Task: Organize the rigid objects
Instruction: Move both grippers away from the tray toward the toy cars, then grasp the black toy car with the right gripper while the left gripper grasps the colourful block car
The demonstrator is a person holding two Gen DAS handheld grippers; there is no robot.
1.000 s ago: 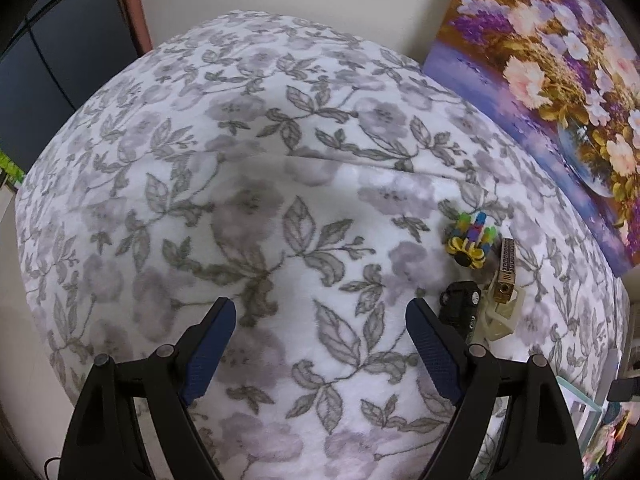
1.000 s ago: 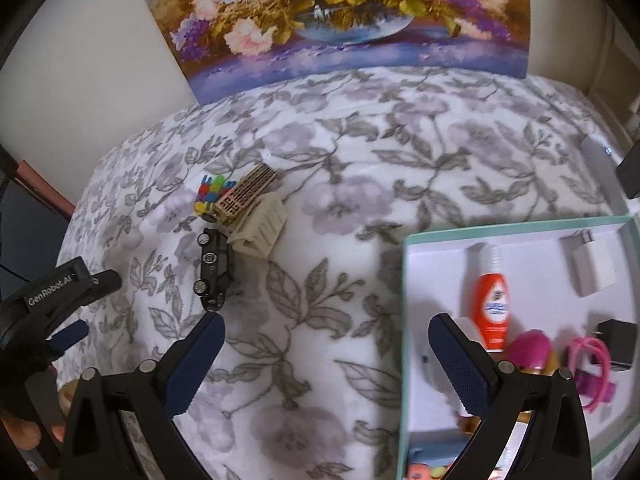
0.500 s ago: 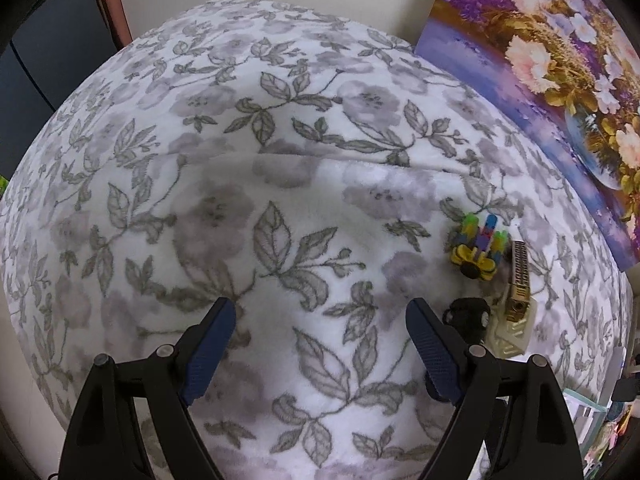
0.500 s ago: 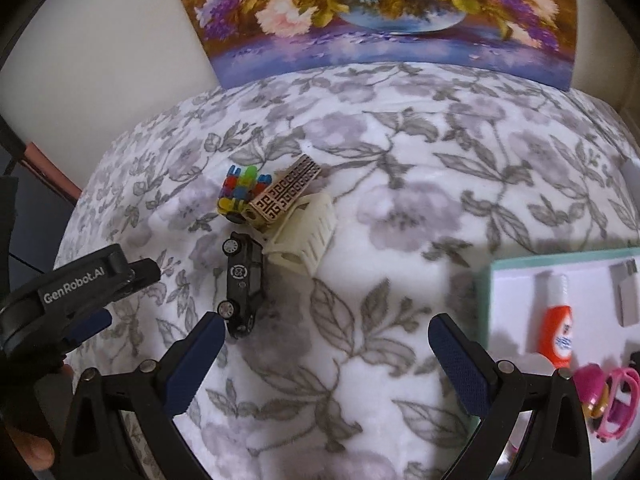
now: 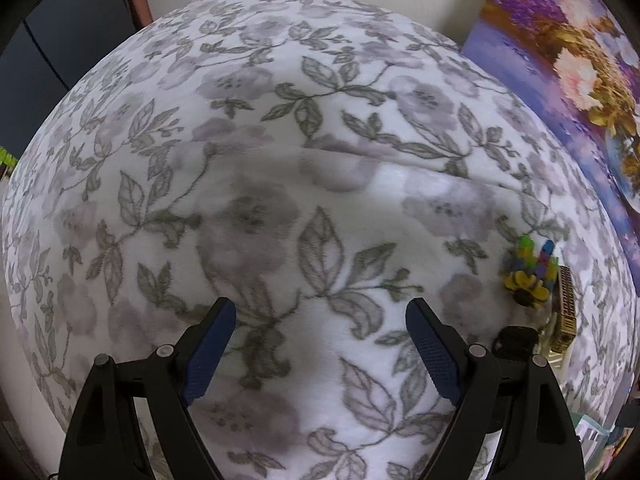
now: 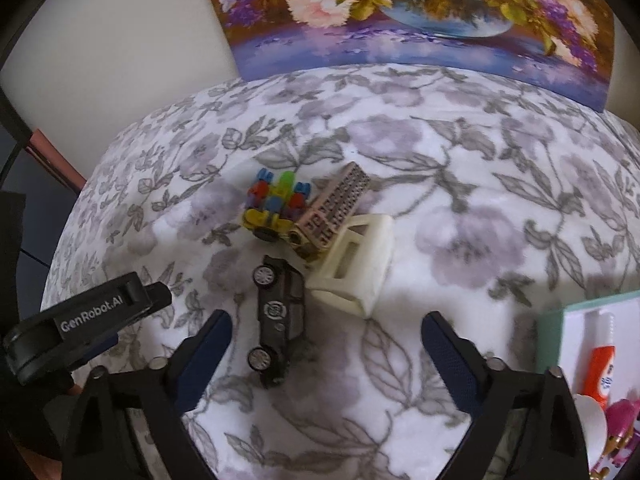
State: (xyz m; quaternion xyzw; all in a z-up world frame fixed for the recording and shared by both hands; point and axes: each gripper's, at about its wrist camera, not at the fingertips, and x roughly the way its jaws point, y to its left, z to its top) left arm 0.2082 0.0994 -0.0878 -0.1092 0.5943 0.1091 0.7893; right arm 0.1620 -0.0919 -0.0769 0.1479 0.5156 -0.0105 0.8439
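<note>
- Floral blanket [image 6: 460,184] covers the whole work surface; a flower painting [image 6: 400,20] leans along its far edge
- Teal-rimmed tray [image 6: 550,320] sits at the blanket's right edge, holding an orange tube [image 6: 599,368] and pink items, partly cut off
- Cluster of small things lies toward the far-left part of the blanket: cream bracket [image 6: 356,264], carved brown block [image 6: 332,212] resting against it, coloured brick toy [image 6: 276,204] just beside the block
- Black toy car [image 6: 276,312] lies on its side nearest the camera, just beside the bracket
- Right gripper [image 6: 326,356] hangs over the car, jaws wide but closing, car between the fingers, pads not pressing on it
- Left gripper [image 5: 320,344] spread wide over bare blanket, nothing in it
- Step in hand, as judged: reach for the car, first of the cluster to go to the tray
- Next move calls for lowering until the pads bracket the car's body, then closing without nudging the bracket
</note>
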